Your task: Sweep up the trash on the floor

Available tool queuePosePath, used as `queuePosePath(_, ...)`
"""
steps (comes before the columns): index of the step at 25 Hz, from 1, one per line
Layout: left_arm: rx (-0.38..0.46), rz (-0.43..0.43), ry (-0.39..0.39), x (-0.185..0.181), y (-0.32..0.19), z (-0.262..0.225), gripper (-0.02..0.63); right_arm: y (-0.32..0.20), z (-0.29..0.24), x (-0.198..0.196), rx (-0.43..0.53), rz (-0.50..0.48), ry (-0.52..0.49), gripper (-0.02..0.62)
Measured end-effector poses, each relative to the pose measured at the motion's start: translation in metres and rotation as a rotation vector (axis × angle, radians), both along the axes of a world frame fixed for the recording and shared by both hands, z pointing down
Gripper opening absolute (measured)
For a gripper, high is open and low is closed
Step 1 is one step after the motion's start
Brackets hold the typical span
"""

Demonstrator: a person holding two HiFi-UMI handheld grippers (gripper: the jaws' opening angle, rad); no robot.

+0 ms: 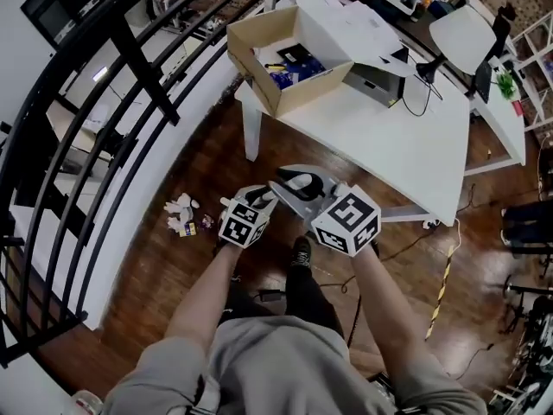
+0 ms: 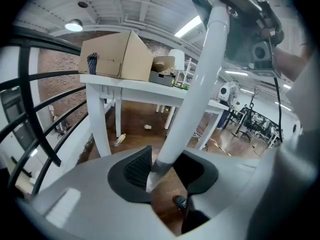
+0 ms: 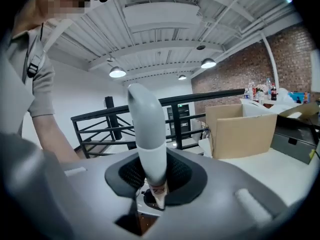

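A small pile of crumpled trash (image 1: 183,214) lies on the wooden floor beside the railing, left of both grippers. My left gripper (image 1: 259,199) (image 2: 162,171) is shut on a white pole (image 2: 200,84) that slants up to the right between its jaws. My right gripper (image 1: 316,201) (image 3: 155,176) is shut on an upright white handle with a rounded grey top (image 3: 147,129). In the head view the two grippers sit close together above the floor, with the grey handle top (image 1: 298,184) between them. A plastic bottle (image 2: 119,140) and a small scrap (image 2: 148,127) lie under the table.
A white table (image 1: 406,137) stands just ahead, carrying an open cardboard box (image 1: 285,59). A black curved railing (image 1: 104,102) runs along the left. Cables (image 1: 415,240) and a yellow-black strip (image 1: 445,275) cross the floor on the right. The person's shoe (image 1: 301,251) is below the grippers.
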State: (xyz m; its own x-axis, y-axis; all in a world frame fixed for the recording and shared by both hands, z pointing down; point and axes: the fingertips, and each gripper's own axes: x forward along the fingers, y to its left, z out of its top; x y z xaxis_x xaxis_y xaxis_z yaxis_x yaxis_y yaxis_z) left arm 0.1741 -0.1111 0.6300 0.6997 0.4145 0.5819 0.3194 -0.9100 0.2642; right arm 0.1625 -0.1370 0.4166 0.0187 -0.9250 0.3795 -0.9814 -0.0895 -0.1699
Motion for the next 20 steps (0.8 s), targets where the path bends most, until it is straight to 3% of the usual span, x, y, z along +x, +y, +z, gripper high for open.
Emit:
queuePosePath(9, -0.014, -0.269, -0.093, 0.04, 0.045, 0.043, 0.129, 0.043, 0.046, 0.067, -0.036, -0.15, -0.082, 0.074)
queuePosePath(15, -0.04, -0.354, -0.141, 0.052, 0.059, 0.073, 0.127, 0.049, 0.077, 0.087, -0.074, -0.169, -0.098, 0.084)
queuePosePath(20, -0.047, -0.396, -0.139, 0.071, 0.066, 0.077, 0.123, 0.054, 0.077, 0.108, -0.062, -0.111, -0.095, 0.126)
